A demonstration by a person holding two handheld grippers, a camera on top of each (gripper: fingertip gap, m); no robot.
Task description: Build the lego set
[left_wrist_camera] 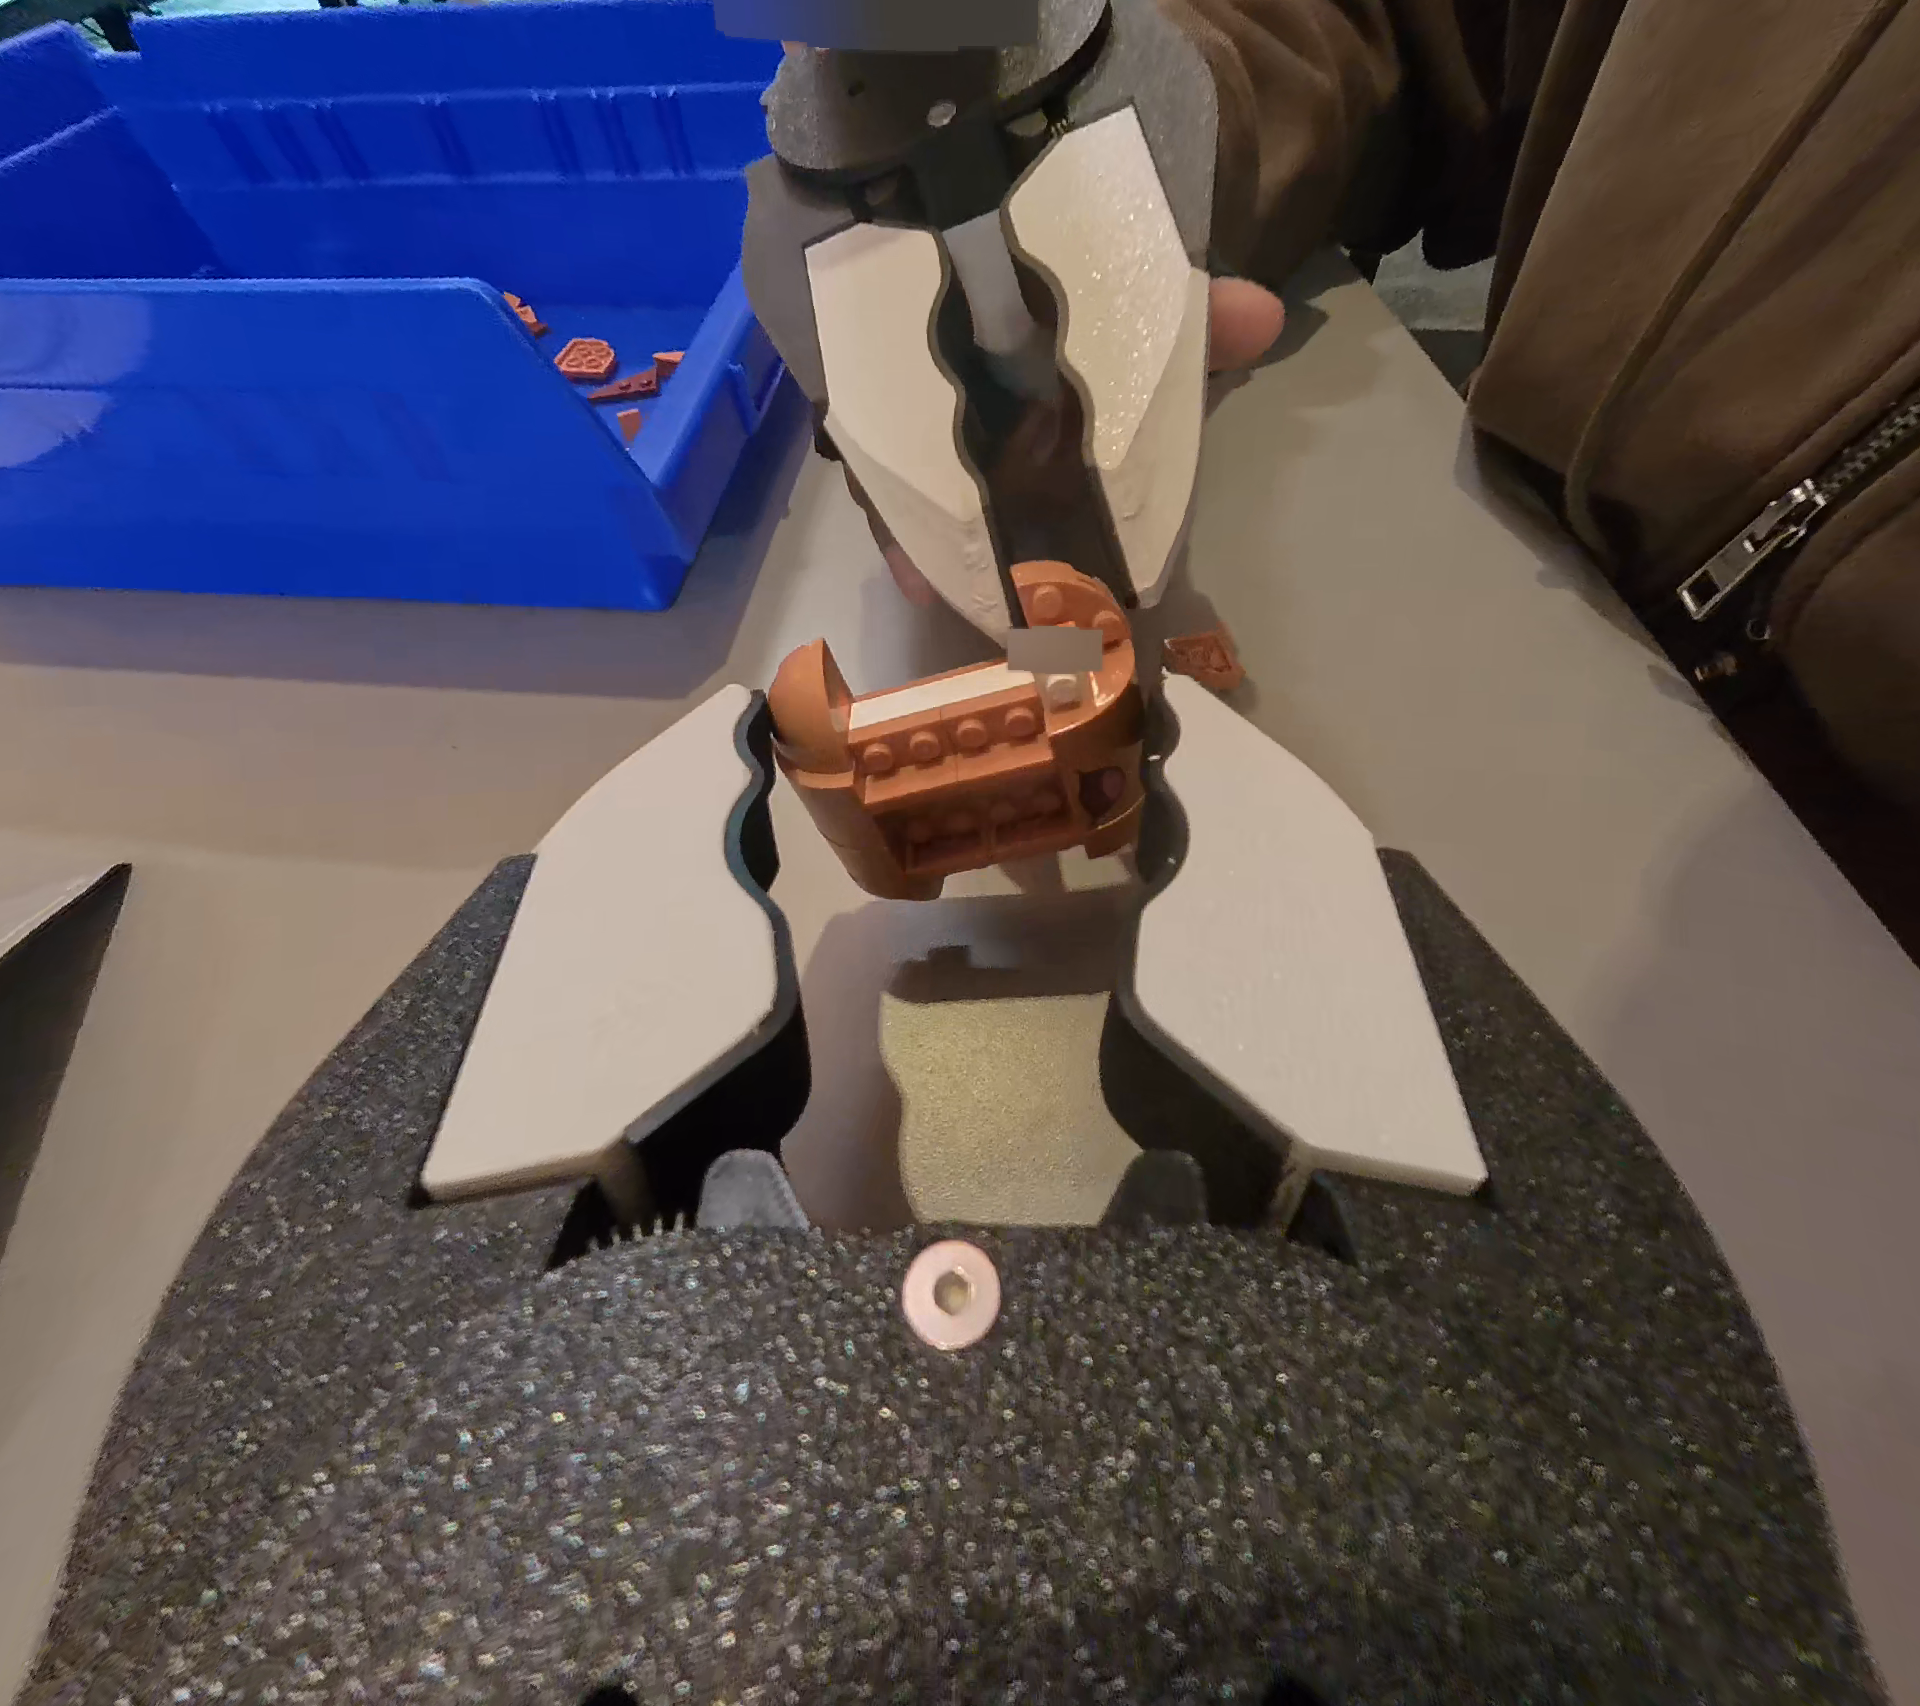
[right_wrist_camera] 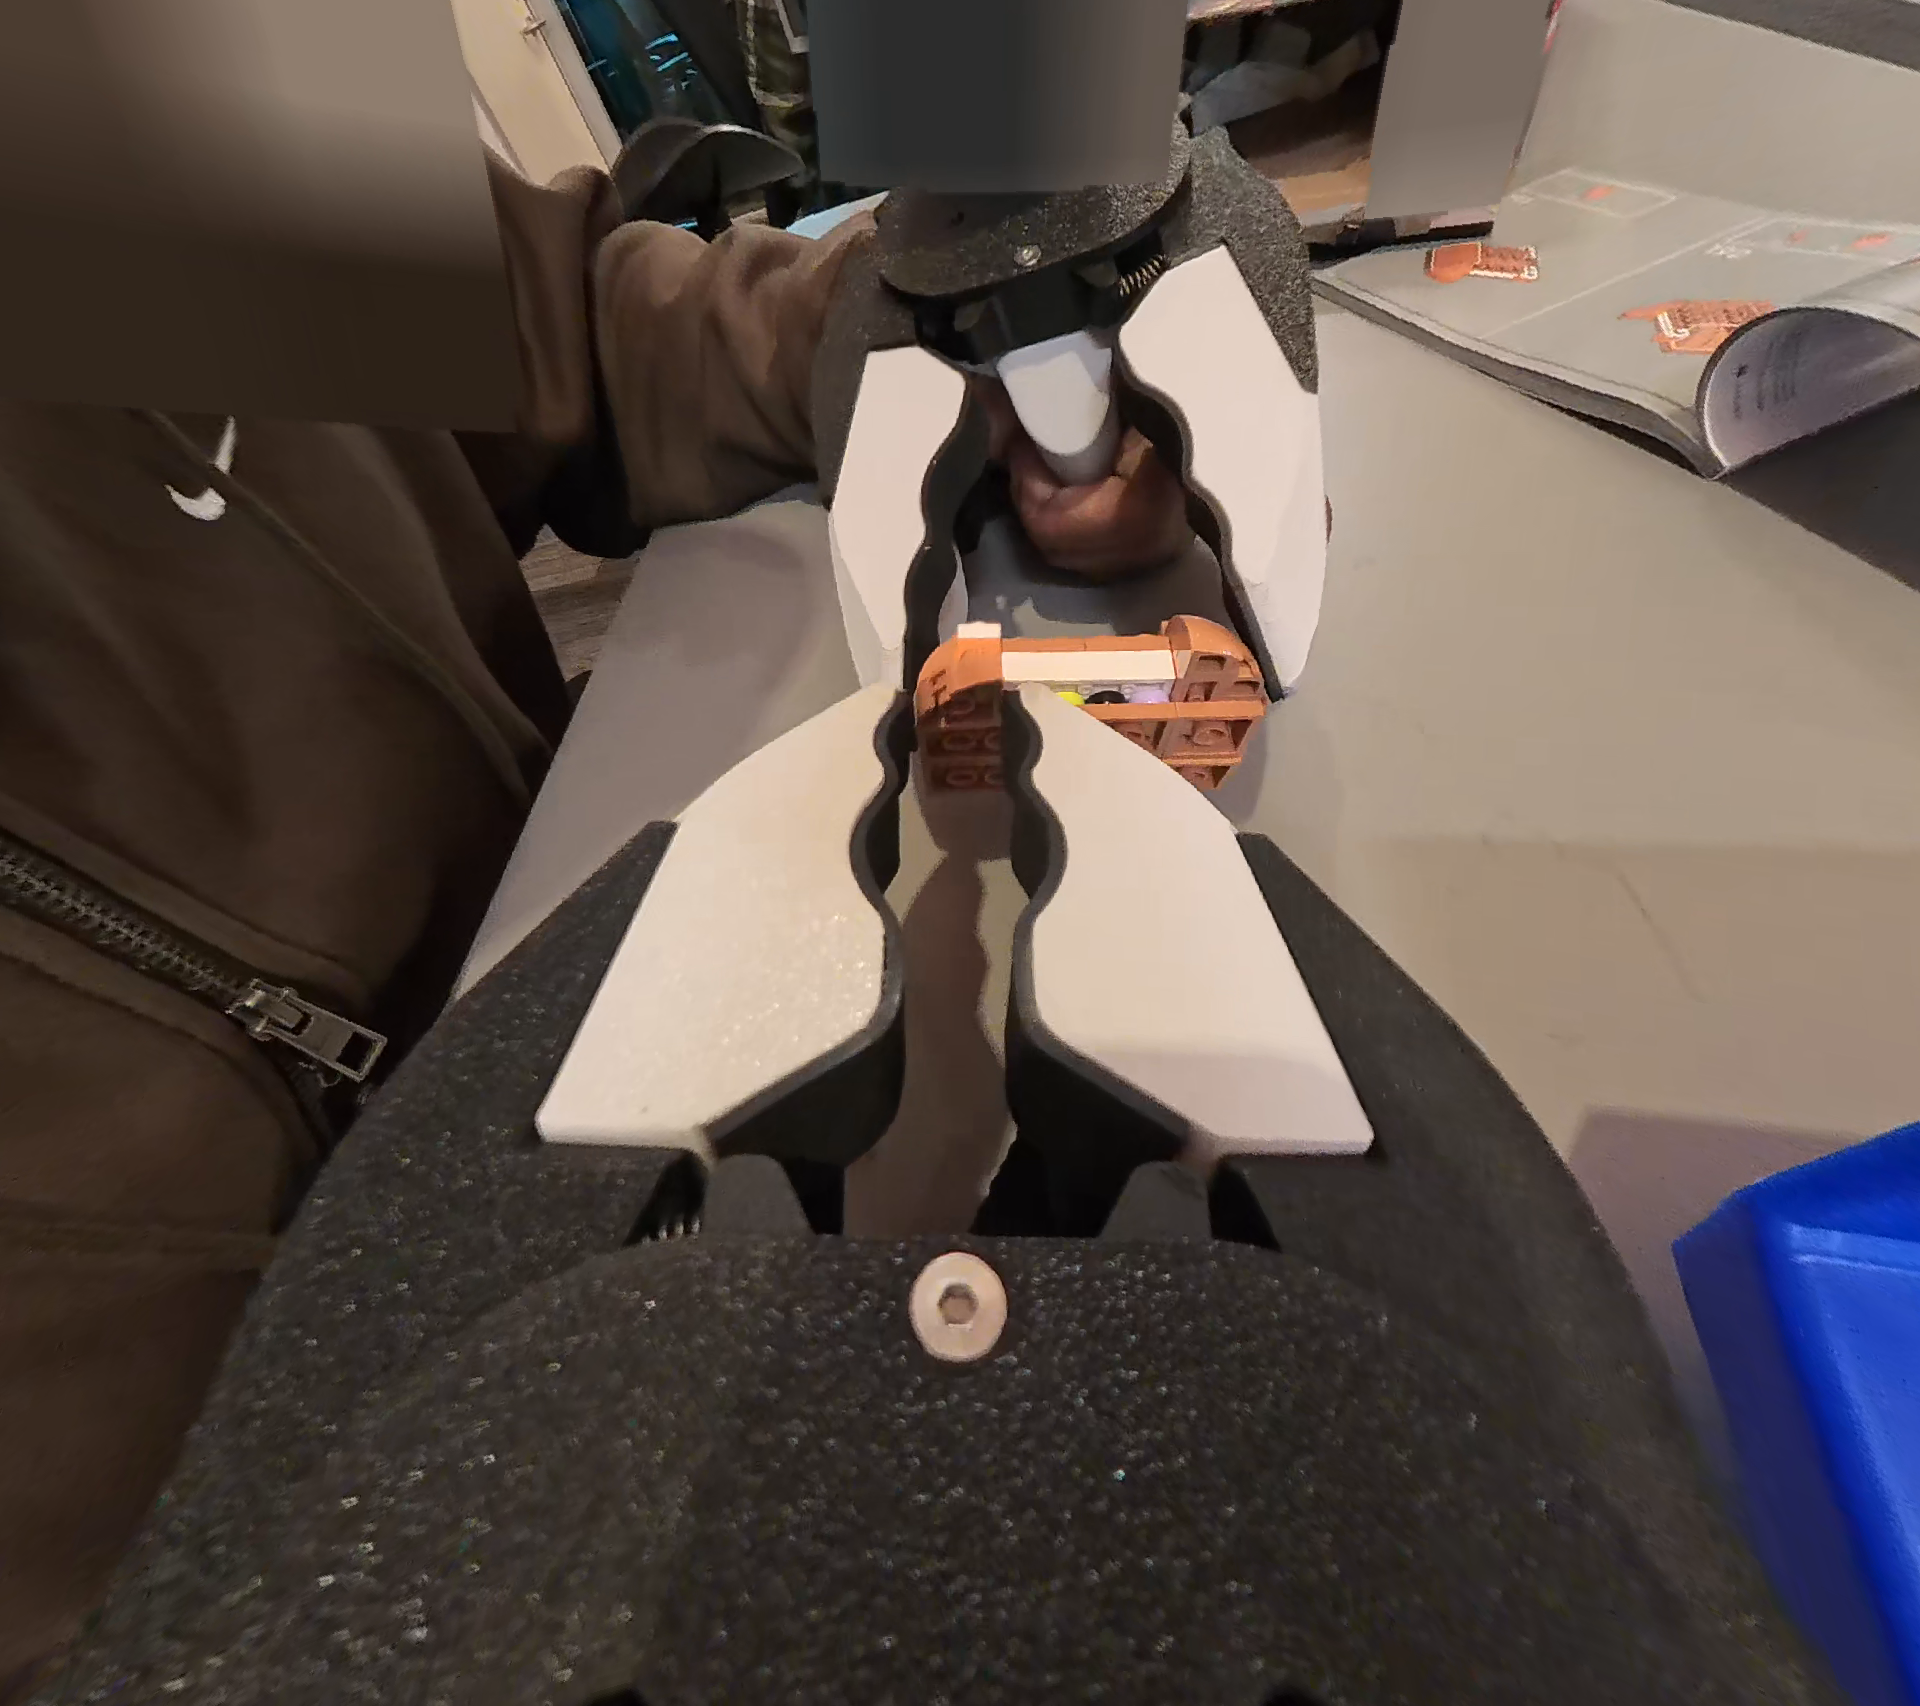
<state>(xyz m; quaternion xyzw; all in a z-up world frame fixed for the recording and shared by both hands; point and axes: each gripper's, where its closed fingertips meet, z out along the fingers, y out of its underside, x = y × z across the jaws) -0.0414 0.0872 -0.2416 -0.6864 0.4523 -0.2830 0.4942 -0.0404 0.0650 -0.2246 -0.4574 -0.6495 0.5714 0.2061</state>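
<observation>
Above the smooth grey tabletop (left_wrist_camera: 1351, 825), between the two tools, hangs the lego build (left_wrist_camera: 961, 752), a chunky block of glossy reddish-brown bricks with rounded corner pieces, rows of studs on its side and a flat white strip along the top. The left gripper (left_wrist_camera: 956, 783) has its jaws parted about as wide as the build and set against its two ends, holding it clear of the tabletop; the fingers are matte pale-grey plates with wavy black inner edges, mounted in a coarse, speckled black body. Facing it, the right gripper (right_wrist_camera: 951, 721) has its jaws drawn close together, pinching one rounded end of the build, with only a thin gap between the scalloped edges.

In the right wrist view, small yellow and purple pieces show inside the build under the white strip. A small reddish-brown piece (left_wrist_camera: 1205, 654) lies on the tabletop just behind the build. To one side stands a blue plastic bin (left_wrist_camera: 364, 430) with ribbed walls, holding a few loose reddish-brown pieces (left_wrist_camera: 592, 363), flat wedges and a studded plate. An open instruction booklet (right_wrist_camera: 1662, 326) with curling pages lies farther off on the tabletop. The person wears a brown zip jacket (left_wrist_camera: 1714, 254).
</observation>
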